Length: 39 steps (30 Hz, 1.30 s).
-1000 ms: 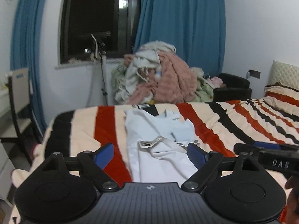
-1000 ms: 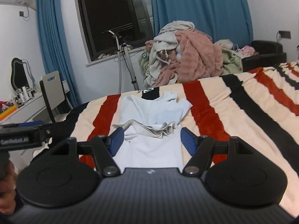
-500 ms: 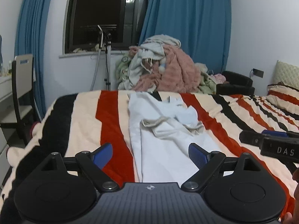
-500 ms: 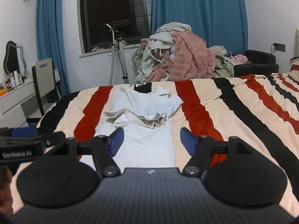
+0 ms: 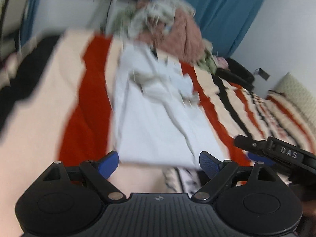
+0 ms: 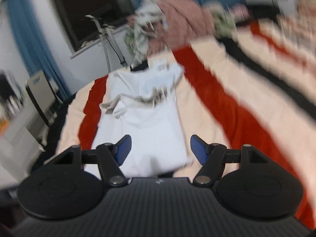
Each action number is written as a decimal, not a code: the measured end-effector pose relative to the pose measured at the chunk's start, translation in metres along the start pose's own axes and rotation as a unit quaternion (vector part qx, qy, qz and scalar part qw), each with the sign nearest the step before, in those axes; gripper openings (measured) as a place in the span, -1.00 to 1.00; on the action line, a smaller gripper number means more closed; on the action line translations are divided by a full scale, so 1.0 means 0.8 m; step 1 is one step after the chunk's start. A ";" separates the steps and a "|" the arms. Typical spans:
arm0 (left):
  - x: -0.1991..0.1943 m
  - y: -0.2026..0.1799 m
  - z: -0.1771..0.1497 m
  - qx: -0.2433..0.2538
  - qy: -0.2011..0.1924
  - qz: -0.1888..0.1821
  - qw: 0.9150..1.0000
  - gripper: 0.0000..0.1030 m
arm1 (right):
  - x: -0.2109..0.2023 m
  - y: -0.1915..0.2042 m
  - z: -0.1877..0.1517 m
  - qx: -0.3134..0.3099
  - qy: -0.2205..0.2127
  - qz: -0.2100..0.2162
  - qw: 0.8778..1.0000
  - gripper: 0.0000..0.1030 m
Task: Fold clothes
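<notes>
Motion blur smears both views, though the main things read clearly enough. A pale, almost white folded garment (image 5: 158, 122) lies lengthwise on the bed's striped cover of cream, red and black bands (image 5: 85, 106), resting mostly on a cream band beside a red one. A rumpled greyish edge of the cloth (image 6: 138, 99) crosses it about midway, and a lighter blue-tinted part (image 6: 158, 79) sits bunched at the far end.

The left gripper (image 5: 158, 163) hovers at the garment's near edge, its blue-padded fingers (image 5: 109, 163) spread wide apart with nothing between them. The right gripper (image 6: 159, 149) is also over the near end, pads (image 6: 198, 151) splayed and empty, the cloth showing in the gap; whether either touches the fabric I cannot tell. From the left camera, the right tool's black body shows at the right edge, just beside the garment.

Beyond the foot of the bed rises a heap of pink and pale laundry (image 5: 177, 29), with blue curtains (image 5: 221, 9) and a dark window (image 6: 85, 9) behind.
</notes>
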<state>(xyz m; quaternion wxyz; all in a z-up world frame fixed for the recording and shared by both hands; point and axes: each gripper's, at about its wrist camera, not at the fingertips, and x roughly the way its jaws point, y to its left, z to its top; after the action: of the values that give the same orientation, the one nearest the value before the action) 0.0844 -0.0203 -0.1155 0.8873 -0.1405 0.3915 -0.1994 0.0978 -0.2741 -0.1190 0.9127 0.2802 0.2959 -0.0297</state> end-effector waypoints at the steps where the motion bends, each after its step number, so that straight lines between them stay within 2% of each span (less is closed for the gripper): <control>1: 0.008 0.007 -0.001 -0.022 0.015 -0.011 1.000 0.72 | 0.007 -0.014 -0.001 0.043 0.019 0.013 0.999 0.33; 4: 0.033 0.027 -0.005 -0.087 0.062 -0.045 0.993 0.71 | 0.025 -0.049 -0.009 0.151 0.066 0.039 0.986 0.23; 7: 0.058 0.047 -0.010 -0.152 0.108 -0.078 0.979 0.70 | 0.032 -0.054 -0.016 0.176 0.078 0.039 0.981 -0.17; 8: 0.063 0.051 -0.010 -0.164 0.111 -0.084 0.977 0.70 | 0.032 -0.051 -0.017 0.175 0.078 0.041 0.981 -0.28; 9: 0.067 0.055 -0.009 -0.174 0.109 -0.088 0.975 0.70 | 0.033 -0.050 -0.018 0.176 0.077 0.045 0.980 -0.28; 11: 0.075 0.060 -0.008 -0.191 0.104 -0.092 0.972 0.69 | 0.037 -0.055 -0.021 0.194 0.087 0.067 0.975 -0.26; 13: 0.081 0.065 -0.006 -0.208 0.096 -0.092 0.969 0.60 | 0.043 -0.061 -0.025 0.219 0.100 0.090 0.966 -0.20; 14: 0.084 0.067 -0.005 -0.216 0.091 -0.091 0.968 0.54 | 0.049 -0.063 -0.028 0.237 0.110 0.099 0.960 0.01; 15: 0.086 0.069 -0.005 -0.222 0.085 -0.090 0.967 0.51 | 0.055 -0.066 -0.031 0.255 0.118 0.102 0.954 0.32; 16: 0.088 0.071 -0.004 -0.226 0.080 -0.089 0.967 0.44 | 0.060 -0.069 -0.034 0.273 0.126 0.100 0.948 0.42; 18: 0.093 0.074 -0.001 -0.233 0.069 -0.086 0.966 0.30 | 0.070 -0.075 -0.041 0.305 0.136 0.102 0.937 0.42; 22: 0.104 0.083 0.007 -0.253 0.047 -0.082 0.963 -0.09 | 0.090 -0.087 -0.046 0.352 0.112 0.101 0.924 0.40; 23: 0.104 0.086 0.007 -0.260 0.041 -0.081 0.961 -0.22 | 0.095 -0.090 -0.046 0.362 0.104 0.099 0.921 0.32; 24: 0.105 0.089 0.007 -0.265 0.036 -0.081 0.960 -0.29 | 0.099 -0.091 -0.045 0.364 0.096 0.097 0.921 0.17; 25: 0.106 0.091 0.008 -0.268 0.032 -0.081 0.959 -0.48 | 0.102 -0.090 -0.043 0.360 0.089 0.092 0.924 0.05; 26: 0.106 0.092 0.009 -0.270 0.027 -0.081 0.959 -0.65 | 0.104 -0.089 -0.041 0.352 0.085 0.085 0.928 -0.25; 29: 0.100 0.090 0.014 -0.267 0.009 -0.090 0.959 -0.82 | 0.098 -0.077 -0.036 0.311 0.070 0.075 0.945 -0.65; 31: 0.086 0.081 0.020 -0.248 -0.013 -0.096 0.964 -0.87 | 0.086 -0.067 -0.032 0.282 0.052 0.082 0.955 -0.72; 34: 0.049 0.062 0.035 -0.205 -0.063 -0.115 0.970 -0.90 | 0.058 -0.052 -0.020 0.254 0.018 0.116 0.960 -0.76; 39: -0.021 0.042 0.057 -0.165 -0.114 -0.152 0.968 -0.93 | -0.007 -0.018 0.010 0.197 -0.008 0.134 0.971 -0.76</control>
<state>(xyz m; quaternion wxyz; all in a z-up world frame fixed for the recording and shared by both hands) 0.1160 0.0213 -0.0886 0.8498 -0.3647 0.2892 -0.2474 0.0939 -0.2911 -0.1180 0.8375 0.4914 0.2368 0.0324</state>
